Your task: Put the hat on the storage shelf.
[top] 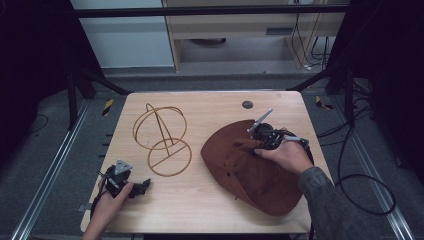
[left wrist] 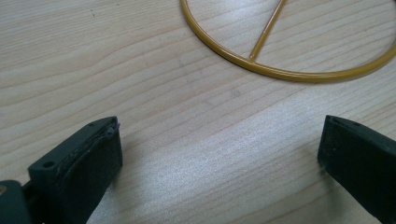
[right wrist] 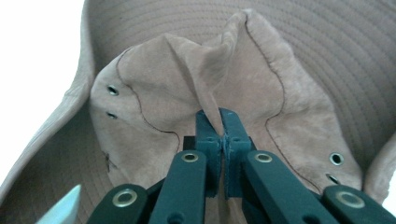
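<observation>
Right gripper [right wrist: 219, 122] pinching fold of brown hat [top: 250, 167] near right edge; wire stand [top: 162, 140] mid-table; left gripper [left wrist: 219, 154] wide, holding nothing, near front-left corner.

A light wooden table [top: 210, 102] with rounded corners stands in a dim room, a small dark round disc [top: 247, 104] set near its far edge. Grey carpeted floor [top: 45, 165] surrounds it, with metal rails [top: 47, 175] running along both sides. Black frame legs [top: 95, 80] angle down at the far corners, marked by yellow-and-black striped tape [top: 107, 106]. Beyond stand a pale panel [top: 125, 40] and a light wooden cabinet [top: 240, 25], brighter lit than the dark sides. Black cables [top: 360, 175] loop over the floor at the right, and more hang by the cabinet
</observation>
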